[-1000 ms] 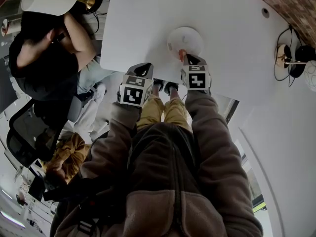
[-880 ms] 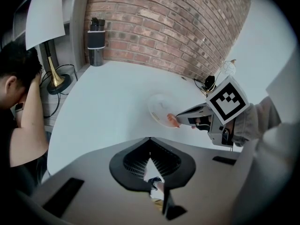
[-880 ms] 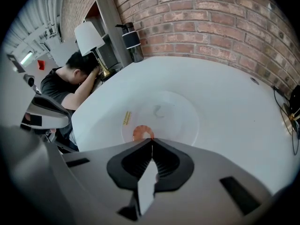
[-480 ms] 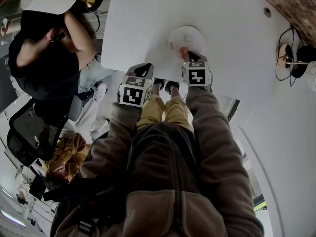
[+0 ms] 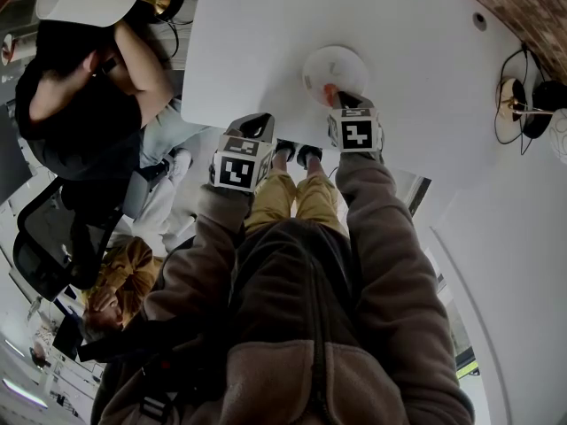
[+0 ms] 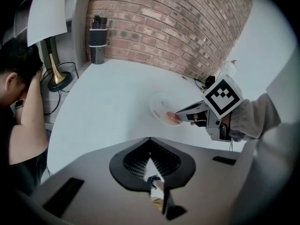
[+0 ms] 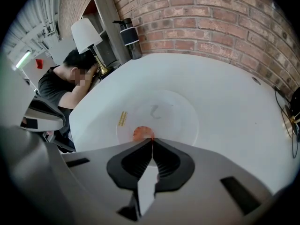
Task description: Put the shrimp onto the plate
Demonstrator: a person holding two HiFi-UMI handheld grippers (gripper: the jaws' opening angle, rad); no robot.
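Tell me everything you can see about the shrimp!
The shrimp is a small, rounded, orange-pink piece that looks soft. It sits at the near part of the white plate and seems to rest on it. The right gripper has its jaws closed on the shrimp's near edge, hiding part of it. Nothing else touches it.

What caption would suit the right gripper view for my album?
Shut right claw holds a shrimp at the white plate.
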